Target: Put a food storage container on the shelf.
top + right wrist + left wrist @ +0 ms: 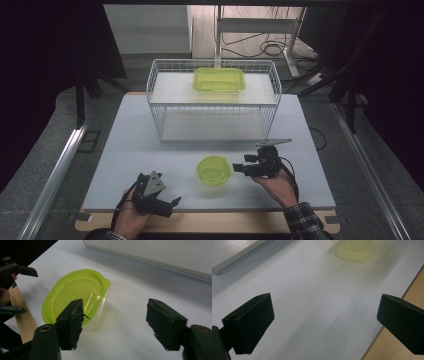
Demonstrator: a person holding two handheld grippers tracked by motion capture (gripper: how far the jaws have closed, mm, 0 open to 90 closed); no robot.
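A small round clear container with a green lid sits on the white table near the front, between both hands. My right gripper is just right of it, open, jaws pointing left, nothing between them. My left gripper rests at the table's front edge, open and holding nothing; the container shows blurred ahead of it. A larger rectangular green-lidded container lies on top of the wire rack.
The white wire rack stands at the back middle of the table, its lower shelf bare. A wooden board edge runs under the table's front. Metal rails flank the table on the floor.
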